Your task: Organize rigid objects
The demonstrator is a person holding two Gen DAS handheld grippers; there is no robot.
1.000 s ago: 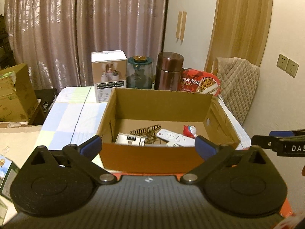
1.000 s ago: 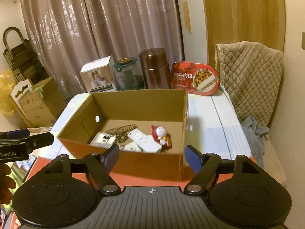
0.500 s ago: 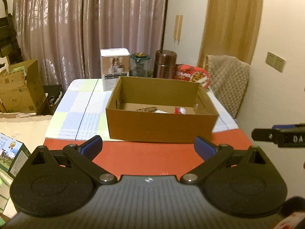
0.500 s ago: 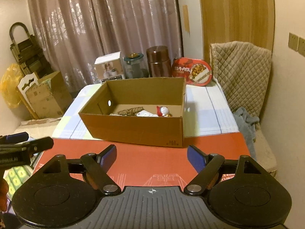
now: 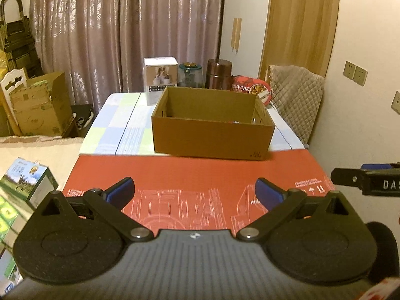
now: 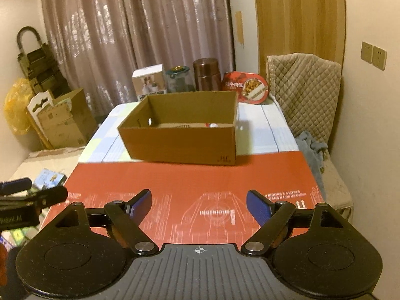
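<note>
Above the red mat [image 5: 200,175], we hold our left gripper [image 5: 195,195] and right gripper [image 6: 199,206] spread wide and empty, the right's jaws having just been opening, facing the cardboard box [image 6: 180,142].

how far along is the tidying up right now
Looks nearly done: small items, barely visible, already lie inside the cardboard box, and the red mat in front is bare. Nothing is in hand: the left gripper and right gripper are both open and empty. Nothing left to sort is visible.
</note>
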